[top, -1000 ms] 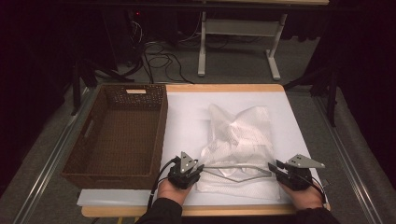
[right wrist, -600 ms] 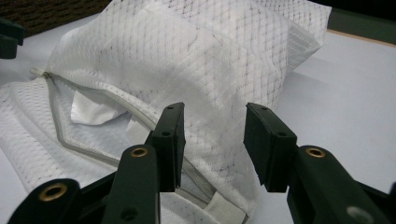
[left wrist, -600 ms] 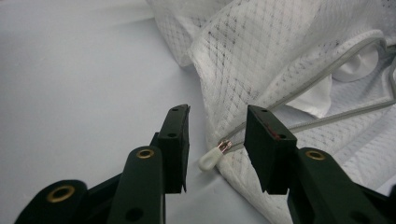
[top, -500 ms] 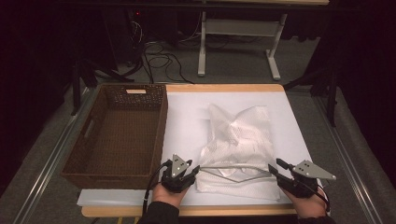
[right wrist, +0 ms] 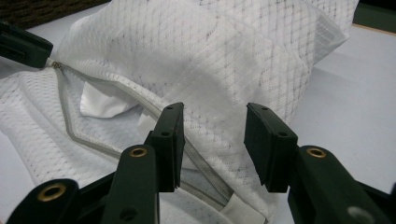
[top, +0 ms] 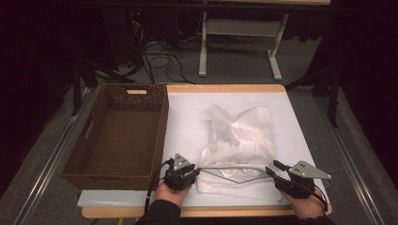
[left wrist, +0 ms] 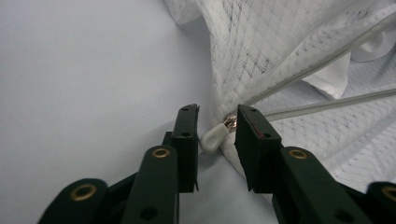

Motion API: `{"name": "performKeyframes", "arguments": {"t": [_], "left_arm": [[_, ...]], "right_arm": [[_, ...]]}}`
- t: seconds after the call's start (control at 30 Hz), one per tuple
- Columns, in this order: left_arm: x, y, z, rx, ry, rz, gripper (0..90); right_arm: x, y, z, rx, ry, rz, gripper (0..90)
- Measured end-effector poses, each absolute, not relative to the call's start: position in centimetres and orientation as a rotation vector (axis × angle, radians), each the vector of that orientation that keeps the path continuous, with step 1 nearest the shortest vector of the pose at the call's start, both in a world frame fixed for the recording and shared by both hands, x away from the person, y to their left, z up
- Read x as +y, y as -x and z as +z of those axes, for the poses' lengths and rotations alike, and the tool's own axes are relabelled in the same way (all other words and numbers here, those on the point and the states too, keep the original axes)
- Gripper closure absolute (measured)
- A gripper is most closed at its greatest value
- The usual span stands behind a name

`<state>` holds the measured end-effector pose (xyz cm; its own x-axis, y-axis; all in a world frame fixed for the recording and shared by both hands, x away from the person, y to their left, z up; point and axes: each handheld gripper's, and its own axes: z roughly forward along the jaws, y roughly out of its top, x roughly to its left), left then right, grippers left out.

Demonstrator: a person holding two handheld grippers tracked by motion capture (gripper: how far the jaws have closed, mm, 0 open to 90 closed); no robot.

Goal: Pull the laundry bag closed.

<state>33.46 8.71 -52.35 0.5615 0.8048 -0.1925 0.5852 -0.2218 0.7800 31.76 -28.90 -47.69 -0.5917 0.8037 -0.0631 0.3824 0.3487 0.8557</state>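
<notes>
A white mesh laundry bag (top: 241, 136) lies on the white table cover (top: 187, 117) with its zip (top: 234, 168) open along the near edge. Something white (right wrist: 102, 100) shows inside it. My left gripper (top: 192, 172) is at the zip's left end. Its jaws (left wrist: 218, 112) have just been closing, with the zip pull (left wrist: 212, 138) in the gap between them and not pinched. My right gripper (top: 271, 169) is at the zip's right end. Its jaws (right wrist: 215, 112) stand apart around a fold of mesh without pressing on it.
A dark woven basket (top: 162, 131) stands empty on the left of the table, just beside my left hand. The table's near edge runs right under both hands. A desk frame (top: 239, 42) and cables stand on the floor beyond the table.
Both hands have eased slightly toward the near edge of the table. The bag lies as before.
</notes>
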Motion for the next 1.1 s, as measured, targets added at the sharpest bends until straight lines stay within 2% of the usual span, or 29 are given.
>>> {"name": "performKeyframes", "arguments": {"t": [0.17,0.43,0.67,0.8,0.93,1.03,1.1], "left_arm": [[8.7,-33.1,-52.0,1.106,-1.914,0.306,81.3],[7.2,-32.6,-51.6,1.022,-1.938,0.315,82.0],[5.6,-33.1,-51.9,0.973,-1.957,0.293,75.7],[7.0,-32.3,-50.7,0.979,-1.870,0.358,64.9],[8.2,-31.7,-50.6,1.028,-1.886,0.419,58.5],[8.2,-31.8,-51.4,1.083,-1.904,0.380,51.8],[7.8,-32.1,-52.0,1.100,-1.948,0.356,50.7]], "right_arm": [[-28.8,-31.8,-47.7,2.141,-1.032,1.163,59.1],[-28.8,-31.8,-47.7,2.141,-1.030,1.162,59.1],[-28.5,-31.9,-47.8,2.149,-1.012,1.159,59.0],[-28.6,-31.8,-47.8,2.140,-1.026,1.166,59.0],[-28.7,-31.9,-47.8,2.144,-1.015,1.163,59.0],[-28.6,-31.8,-47.7,2.145,-1.020,1.162,58.9],[-28.6,-31.8,-47.7,2.145,-1.013,1.162,58.9]]}}
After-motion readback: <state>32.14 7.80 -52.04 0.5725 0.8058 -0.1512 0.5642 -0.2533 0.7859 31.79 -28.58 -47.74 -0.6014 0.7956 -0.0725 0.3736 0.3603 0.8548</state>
